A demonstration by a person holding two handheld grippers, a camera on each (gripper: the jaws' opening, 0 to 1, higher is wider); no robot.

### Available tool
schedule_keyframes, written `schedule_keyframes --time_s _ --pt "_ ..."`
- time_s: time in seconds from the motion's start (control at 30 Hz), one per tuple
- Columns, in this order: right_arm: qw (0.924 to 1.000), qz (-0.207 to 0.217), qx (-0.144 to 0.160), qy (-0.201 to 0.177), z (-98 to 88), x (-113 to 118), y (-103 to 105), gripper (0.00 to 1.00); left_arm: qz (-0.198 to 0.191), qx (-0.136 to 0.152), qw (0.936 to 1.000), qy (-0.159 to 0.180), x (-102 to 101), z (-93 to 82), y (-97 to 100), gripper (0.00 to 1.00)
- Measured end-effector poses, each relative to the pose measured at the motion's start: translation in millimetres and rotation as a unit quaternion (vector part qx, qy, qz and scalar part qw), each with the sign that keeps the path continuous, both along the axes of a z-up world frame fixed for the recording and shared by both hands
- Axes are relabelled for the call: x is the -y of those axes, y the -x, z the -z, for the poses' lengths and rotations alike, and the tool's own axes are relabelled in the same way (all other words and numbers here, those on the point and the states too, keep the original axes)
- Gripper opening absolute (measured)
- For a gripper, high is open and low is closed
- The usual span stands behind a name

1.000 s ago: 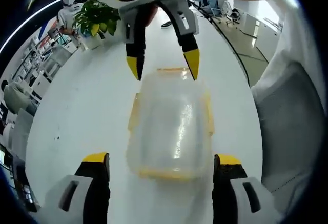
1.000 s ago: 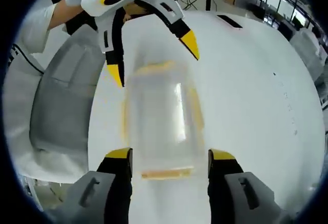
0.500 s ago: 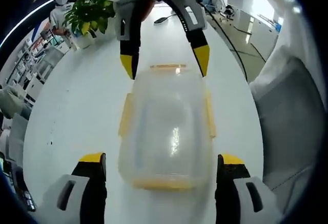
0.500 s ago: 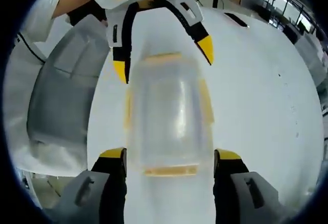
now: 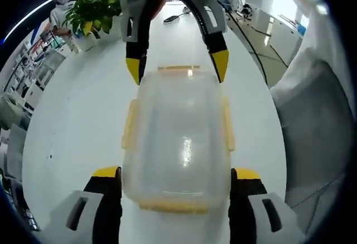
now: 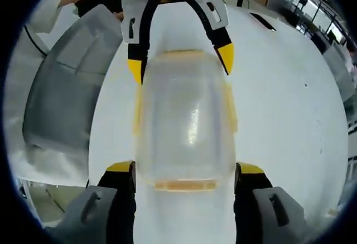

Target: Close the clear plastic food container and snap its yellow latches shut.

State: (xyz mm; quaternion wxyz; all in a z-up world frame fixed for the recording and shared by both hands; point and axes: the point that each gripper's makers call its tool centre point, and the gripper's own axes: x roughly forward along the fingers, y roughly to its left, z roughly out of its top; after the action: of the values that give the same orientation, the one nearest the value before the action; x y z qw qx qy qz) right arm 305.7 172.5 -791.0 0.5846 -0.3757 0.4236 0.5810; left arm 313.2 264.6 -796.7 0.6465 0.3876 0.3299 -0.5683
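Observation:
A clear plastic container [image 5: 178, 138] lies on the white table [image 5: 72, 115] with its lid resting on top. Yellow latches [image 5: 129, 124] flare outward along its long sides, and further yellow latches sit at both ends. My left gripper [image 5: 175, 174] is open, its jaws flanking the container's near end. My right gripper [image 5: 177, 68] comes in from the far side, open, its yellow tips beside the far end. In the right gripper view the same container [image 6: 187, 115] runs from the right gripper [image 6: 185, 168] to the left gripper [image 6: 181, 63]. Contact with the walls is unclear.
A potted plant [image 5: 92, 18] stands at the far left of the table. The person's grey-and-white clothing [image 5: 312, 121] borders the table's edge, also seen as clothing [image 6: 67, 87] in the right gripper view. A dark flat object [image 6: 262, 22] lies farther off on the table.
Both grippers have closed in along the container from opposite ends, so each end now sits between a pair of jaws. The container looks unmoved on the table.

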Motion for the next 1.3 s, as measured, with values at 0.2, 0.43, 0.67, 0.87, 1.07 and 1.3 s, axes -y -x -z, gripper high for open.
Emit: schedule_keyframes --time_s 0.2,0.43,0.67,0.87,1.07,1.3 --pt "1.0 0.002 0.002 -0.001 -0.1 -0.1 -0.4 0.68 0.001 0.0 1.0 -0.001 -0.5 0.0 -0.4 0.75" --pt "1.0 0.003 0.005 -0.007 0.3 -7.4 -3.1 0.69 -0.001 0.0 1.0 -0.007 -7.7 0.5 -2.3 0.75" --pt "0.9999 0.006 0.007 -0.011 0.2 -15.6 -2.9 0.69 0.0 0.001 0.9999 -0.015 -15.9 1.0 -2.2 0.75" --pt "0.9997 0.012 0.009 -0.019 -0.1 -26.8 -0.9 0.68 0.004 0.0 0.9998 -0.018 -26.9 1.3 -1.6 0.75" --pt "0.9997 0.014 0.01 -0.016 -0.1 -35.7 -1.8 0.68 0.006 -0.001 0.9999 -0.013 -36.3 1.3 -3.7 0.75" --pt "0.9997 0.017 0.013 -0.015 -0.3 -43.7 -2.5 0.68 0.007 -0.001 0.9999 -0.009 -44.2 1.3 -4.7 0.75"
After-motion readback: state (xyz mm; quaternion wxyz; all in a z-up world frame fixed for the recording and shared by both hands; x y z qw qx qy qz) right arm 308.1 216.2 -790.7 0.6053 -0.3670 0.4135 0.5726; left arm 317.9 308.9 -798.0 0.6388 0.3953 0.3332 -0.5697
